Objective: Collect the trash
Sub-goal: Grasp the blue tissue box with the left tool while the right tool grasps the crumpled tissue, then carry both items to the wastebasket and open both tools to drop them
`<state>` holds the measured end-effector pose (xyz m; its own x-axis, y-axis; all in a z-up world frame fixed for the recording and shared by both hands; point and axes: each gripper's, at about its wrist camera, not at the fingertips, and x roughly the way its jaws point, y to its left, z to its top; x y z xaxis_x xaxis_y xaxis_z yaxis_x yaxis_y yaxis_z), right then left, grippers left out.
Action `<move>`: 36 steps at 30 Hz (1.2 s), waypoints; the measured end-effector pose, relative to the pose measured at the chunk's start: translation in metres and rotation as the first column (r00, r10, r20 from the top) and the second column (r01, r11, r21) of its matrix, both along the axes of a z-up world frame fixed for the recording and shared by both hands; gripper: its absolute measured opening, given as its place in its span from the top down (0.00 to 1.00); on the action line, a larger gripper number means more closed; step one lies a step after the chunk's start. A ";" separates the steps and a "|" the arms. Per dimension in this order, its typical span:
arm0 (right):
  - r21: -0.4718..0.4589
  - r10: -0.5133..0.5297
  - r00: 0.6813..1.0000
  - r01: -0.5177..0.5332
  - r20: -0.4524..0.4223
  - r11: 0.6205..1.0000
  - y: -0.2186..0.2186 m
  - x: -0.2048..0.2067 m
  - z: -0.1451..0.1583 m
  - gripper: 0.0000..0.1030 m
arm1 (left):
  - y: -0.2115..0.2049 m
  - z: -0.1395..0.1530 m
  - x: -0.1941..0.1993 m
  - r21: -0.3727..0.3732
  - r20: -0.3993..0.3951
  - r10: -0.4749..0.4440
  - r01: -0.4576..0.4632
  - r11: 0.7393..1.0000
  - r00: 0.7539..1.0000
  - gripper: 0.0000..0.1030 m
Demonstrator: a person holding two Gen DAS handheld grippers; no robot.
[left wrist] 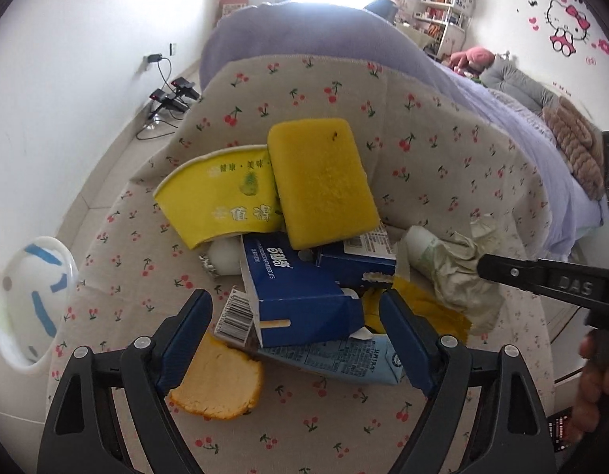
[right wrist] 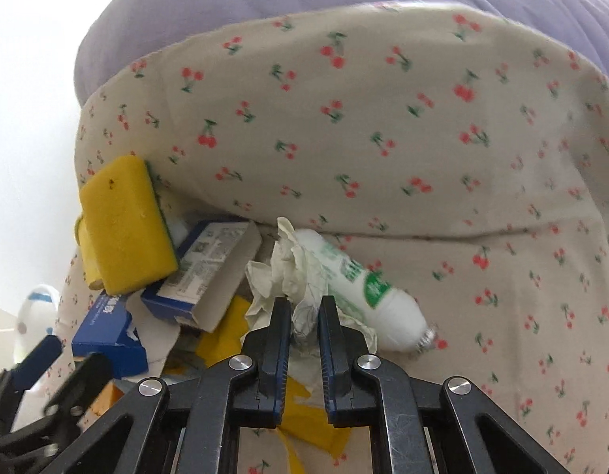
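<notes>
Where the left wrist camera looks down, left hand-held gripper [left wrist: 294, 312] spread wide apart, gripping nothing, hanging over a heap of trash on cherry-print cloth [left wrist: 423, 126]. Between the fingers, a dark blue carton [left wrist: 304, 308] with a barcode flap at its left. Under it and toward the right finger, a light blue carton [left wrist: 344, 359]. Just beside the left finger, partly hidden by it, an orange-yellow chunk of cake or sponge [left wrist: 221, 387]. Farther ahead, a yellow sponge [left wrist: 320, 181] leaning on a tipped yellow paper cup [left wrist: 217, 197], with a second blue box [left wrist: 356, 260] below the sponge. Off to the right, crumpled tissue [left wrist: 462, 276] touching the tip of the right hand-held gripper [left wrist: 486, 266], with a white bottle [left wrist: 419, 245] beside it. Far left, beyond the cloth's edge, a white bin [left wrist: 32, 300] with blue marks.

From the right wrist camera, right hand-held gripper [right wrist: 306, 316] nearly closed, clamped on a twist of the crumpled tissue [right wrist: 300, 276]. Just ahead and to the right, touching the tissue, the white bottle [right wrist: 363, 292] with green print, lying on its side, foil end pointing right. To the left, an open blue box [right wrist: 205, 272], the yellow sponge [right wrist: 123, 229] above it, another blue carton [right wrist: 107, 331] lower down. Below the fingers, yellow wrapper scraps [right wrist: 312, 418]. At the lower left edge, part of the left hand-held gripper [right wrist: 44, 351].
</notes>
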<state>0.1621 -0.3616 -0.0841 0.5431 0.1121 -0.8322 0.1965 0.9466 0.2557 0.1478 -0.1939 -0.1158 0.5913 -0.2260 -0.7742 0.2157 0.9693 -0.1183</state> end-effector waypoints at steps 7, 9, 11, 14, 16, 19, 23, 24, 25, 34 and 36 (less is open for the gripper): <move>0.030 -0.016 0.999 0.017 -0.048 0.999 -0.007 -0.002 -0.006 0.88 | 0.000 -0.007 0.006 0.014 -0.033 -0.013 0.014 1.000 0.999 0.45; 0.029 -0.016 0.999 0.018 -0.048 0.999 -0.009 -0.004 -0.004 0.88 | 0.003 -0.003 0.004 -0.009 -0.034 -0.021 0.021 1.000 0.999 0.46; 0.033 -0.019 0.999 0.021 -0.046 0.999 -0.009 -0.005 -0.001 0.88 | 0.007 0.003 0.000 -0.032 -0.032 -0.028 0.027 0.999 0.999 0.46; 0.046 -0.025 0.999 0.026 -0.038 0.999 -0.006 -0.007 0.004 0.88 | 0.014 0.011 -0.009 -0.060 -0.025 -0.040 0.038 0.997 0.999 0.46; 0.057 -0.022 0.999 0.024 -0.030 0.998 -0.005 -0.009 0.009 0.88 | 0.021 0.016 -0.015 -0.085 -0.027 -0.040 0.038 0.996 0.999 0.46; 0.061 -0.010 1.000 0.011 -0.017 0.998 0.001 -0.014 0.016 0.88 | 0.036 0.025 -0.023 -0.126 -0.027 -0.033 0.030 0.992 0.999 0.46; 0.064 0.011 1.000 -0.011 0.001 0.998 0.014 -0.018 0.024 0.88 | 0.053 0.037 -0.032 -0.166 -0.010 -0.022 0.019 0.986 1.000 0.46; 0.063 0.015 1.000 -0.016 0.006 0.998 0.016 -0.019 0.026 0.88 | 0.058 0.042 -0.035 -0.180 -0.002 -0.016 0.016 0.983 1.000 0.46; 0.063 0.020 1.000 -0.021 0.012 0.998 0.020 -0.021 0.029 0.88 | 0.063 0.045 -0.036 -0.187 0.004 -0.012 0.012 0.982 1.000 0.46; 0.086 0.074 0.995 -0.080 0.065 0.993 0.063 -0.018 0.046 0.88 | 0.111 0.060 -0.046 -0.193 0.040 0.066 -0.057 0.980 0.997 0.46; 0.090 0.088 0.994 -0.094 0.069 0.991 0.074 -0.016 0.047 0.88 | 0.124 0.061 -0.048 -0.189 0.044 0.091 -0.081 0.979 0.995 0.46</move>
<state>0.1465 -0.2881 -0.0374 0.5792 0.2387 -0.7795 0.0906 0.9314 0.3526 0.0997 -0.0703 -0.0551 0.6533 -0.3099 -0.6908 0.1428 0.9465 -0.2895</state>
